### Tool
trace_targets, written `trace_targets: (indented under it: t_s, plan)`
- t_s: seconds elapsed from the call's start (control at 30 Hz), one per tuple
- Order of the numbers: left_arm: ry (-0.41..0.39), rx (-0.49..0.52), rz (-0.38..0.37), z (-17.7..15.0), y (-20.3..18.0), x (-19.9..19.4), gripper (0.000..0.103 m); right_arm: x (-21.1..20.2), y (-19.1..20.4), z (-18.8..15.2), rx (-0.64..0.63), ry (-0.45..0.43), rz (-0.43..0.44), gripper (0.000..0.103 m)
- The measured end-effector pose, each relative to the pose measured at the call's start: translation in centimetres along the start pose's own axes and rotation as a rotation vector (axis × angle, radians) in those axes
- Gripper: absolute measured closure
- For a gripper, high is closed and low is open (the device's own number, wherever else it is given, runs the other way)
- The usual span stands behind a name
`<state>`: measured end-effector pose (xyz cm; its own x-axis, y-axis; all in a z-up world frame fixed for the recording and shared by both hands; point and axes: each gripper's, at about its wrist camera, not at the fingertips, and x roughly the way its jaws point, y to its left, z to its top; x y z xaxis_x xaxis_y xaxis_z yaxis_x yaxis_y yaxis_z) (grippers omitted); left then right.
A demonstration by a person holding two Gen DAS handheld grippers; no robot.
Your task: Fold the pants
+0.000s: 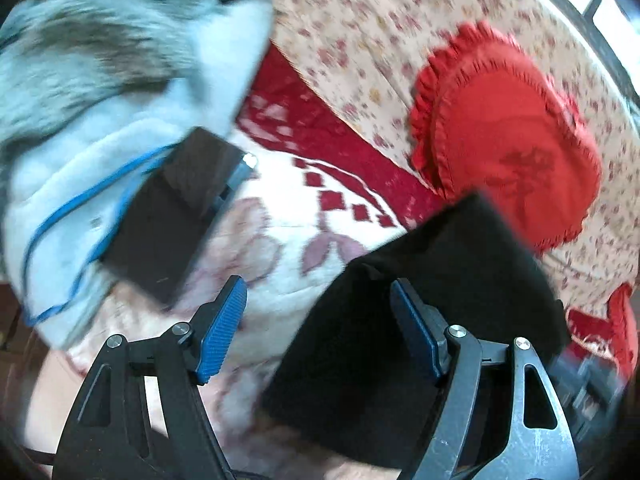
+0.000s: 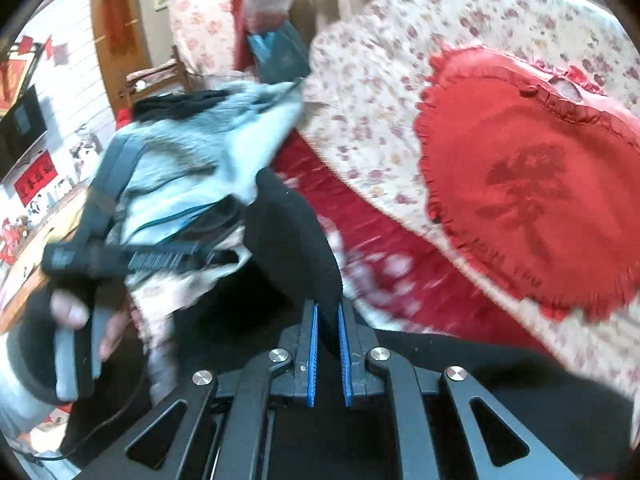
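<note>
Here we have the right gripper [image 2: 328, 344] clamped on the black pants [image 2: 292, 240], which run up-left from its fingers, while our left gripper [image 1: 320, 328] gapes apart with pants [image 1: 420, 280] draped at lower right.

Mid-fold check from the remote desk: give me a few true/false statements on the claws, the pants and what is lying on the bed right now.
1. The right claw is shut on the black pants. True.
2. The left claw is clamped on the pants. False: its jaws stand wide apart, with black fabric draped over only one finger.
3. A red heart-shaped pillow lies on the floral bedspread. True.
4. The pillow is blue with a smooth edge. False: it is red with a ruffled edge.
5. A light blue-grey garment lies beyond the pants. True.
</note>
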<state>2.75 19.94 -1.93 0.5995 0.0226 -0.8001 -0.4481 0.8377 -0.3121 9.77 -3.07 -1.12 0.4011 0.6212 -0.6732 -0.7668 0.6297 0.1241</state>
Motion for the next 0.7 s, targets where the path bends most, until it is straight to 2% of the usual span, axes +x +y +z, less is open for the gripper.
trace_targets:
  t_s: [0.07,0.17,0.3,0.43,0.57,0.7]
  plan:
    - [-0.021,-0.035,0.003,-0.4,1.3,-1.6,0.028,0.0,2.3,-1.7,0.017,0.004,0.017,0.094]
    - [-0.056,-0.061,0.017,-0.8,2.4,-3.6,0.028,2.4,4.6,-4.4,0.064,0.071,0.039,0.094]
    - [-0.054,-0.006,0.014,-2.2,1.4,-4.6,0.028,4.6,4.7,-7.0,0.138,0.118,0.048,0.09]
    - [-0.027,0.049,-0.024,-3.7,-0.6,-4.2,0.028,1.6,2.9,-6.9,0.186,0.091,0.087,0.087]
    - [-0.035,0.109,-0.039,-4.6,-3.0,-3.9,0.028,-3.7,-1.9,-6.9,0.28,0.02,-0.009,0.083]
    - [-0.017,0.175,-0.063,-5.2,-5.8,-3.2,0.028,-7.0,-8.6,-6.7,0.396,-0.008,-0.191,0.066]
